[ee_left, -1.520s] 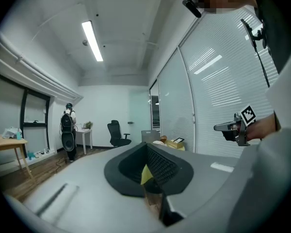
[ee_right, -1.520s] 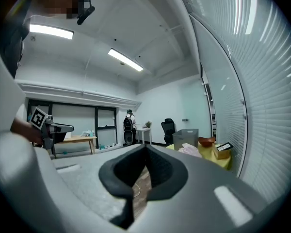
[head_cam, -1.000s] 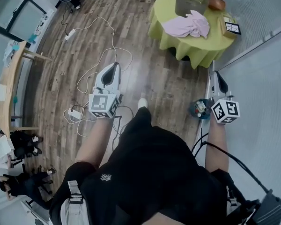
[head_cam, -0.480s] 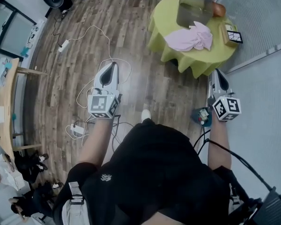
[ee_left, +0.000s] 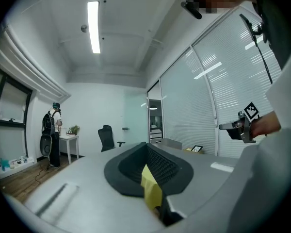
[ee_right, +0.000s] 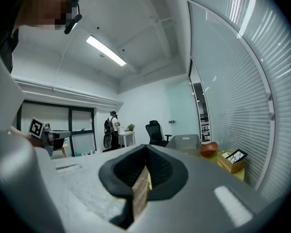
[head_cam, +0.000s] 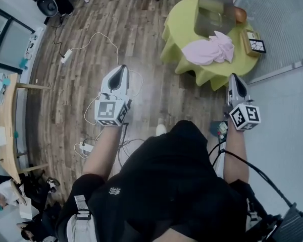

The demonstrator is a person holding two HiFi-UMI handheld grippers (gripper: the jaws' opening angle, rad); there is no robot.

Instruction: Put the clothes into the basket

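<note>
Both tongs are held out ahead of the person at about the same height, well apart from each other. The left gripper has its jaws together with nothing between them. The right gripper is also closed and empty.

The pink clothes lie in a heap on a round table draped in a yellow-green cloth, far and to the right. They sit toward the table's near edge, just on the near side of the grey basket. A brown rounded object sits right of the basket, and a small box stands at the table's right edge.

The table's right side is close against a glass partition with blinds, and the right gripper hangs near the foot of that partition. Bare wooden floor lies open between the person and the table's near-left edge. White cables loop across the floor on the far and left sides of the left gripper, running to a power strip. A wooden desk lines the left edge.
</note>
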